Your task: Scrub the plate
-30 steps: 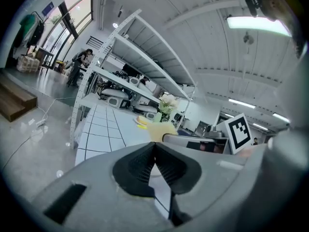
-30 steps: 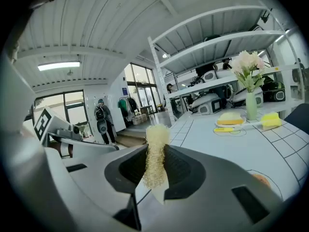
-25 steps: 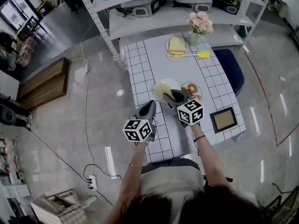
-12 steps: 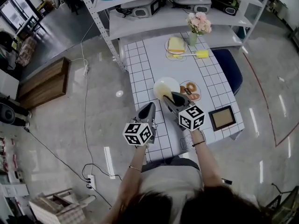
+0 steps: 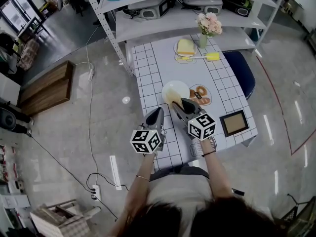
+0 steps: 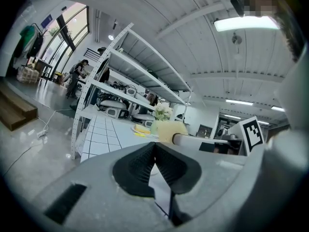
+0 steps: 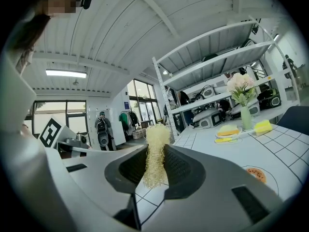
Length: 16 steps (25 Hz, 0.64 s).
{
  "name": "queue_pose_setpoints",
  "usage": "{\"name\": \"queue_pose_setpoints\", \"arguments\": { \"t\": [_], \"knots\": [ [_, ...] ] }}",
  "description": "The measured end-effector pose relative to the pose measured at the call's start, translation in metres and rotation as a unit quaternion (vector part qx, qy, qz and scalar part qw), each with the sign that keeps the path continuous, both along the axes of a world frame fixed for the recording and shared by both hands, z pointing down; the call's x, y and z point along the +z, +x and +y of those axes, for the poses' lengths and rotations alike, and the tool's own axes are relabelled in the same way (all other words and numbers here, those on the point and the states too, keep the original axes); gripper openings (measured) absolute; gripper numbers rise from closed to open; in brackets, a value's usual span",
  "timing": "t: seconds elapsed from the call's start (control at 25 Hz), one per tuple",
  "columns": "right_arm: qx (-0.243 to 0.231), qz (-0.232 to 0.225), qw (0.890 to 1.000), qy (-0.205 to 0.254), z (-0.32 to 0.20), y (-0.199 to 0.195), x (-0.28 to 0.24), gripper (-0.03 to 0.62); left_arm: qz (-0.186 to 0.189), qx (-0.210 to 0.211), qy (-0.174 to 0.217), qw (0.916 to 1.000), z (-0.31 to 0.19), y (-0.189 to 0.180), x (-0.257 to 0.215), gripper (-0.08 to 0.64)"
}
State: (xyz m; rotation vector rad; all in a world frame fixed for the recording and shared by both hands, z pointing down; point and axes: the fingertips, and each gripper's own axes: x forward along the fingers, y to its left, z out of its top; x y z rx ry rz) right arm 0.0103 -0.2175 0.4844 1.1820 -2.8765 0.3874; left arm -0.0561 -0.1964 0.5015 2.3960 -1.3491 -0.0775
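Head view. Long table (image 5: pixel 148 78) with a white checked cloth, shiny grey floor on the left and right sides. Metal shelf (image 5: pixel 163 21) right at the far end. Pale plate (image 5: pixel 176 89) in the middle of the table, well away from every edge. Bare cloth on the plate's left, lots of room there. Round doughnut mat (image 5: pixel 201 95) just beside it on the right. Picture frame (image 5: pixel 234 124) near the front right edge. Both arms stretched forward. Left gripper (image 5: pixel 159 110) over the bare cloth, near the plate. Right gripper (image 5: pixel 175 102) pointing at the plate's near edge; touching or just above, hard to tell from up here.

Left gripper view. Jaws pressed together, nothing between them. Table and shelf far ahead.

Right gripper view. Jaws clamped on a yellow stringy scrub pad (image 7: pixel 156 135), upright, top poking out above the jaws. Plate hidden under the gripper here. Open cloth ahead, flowers (image 7: pixel 241 87) at the far end.
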Motion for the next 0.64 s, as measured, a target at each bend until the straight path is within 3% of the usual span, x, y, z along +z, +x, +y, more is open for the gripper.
{"name": "queue_pose_setpoints", "arguments": {
  "t": [0.64],
  "knots": [
    [0.010,-0.004,0.999,0.030,0.002,-0.003,-0.017,0.084,-0.023,-0.002,0.014,0.9996,0.006,-0.006,-0.010,0.011]
  ]
}}
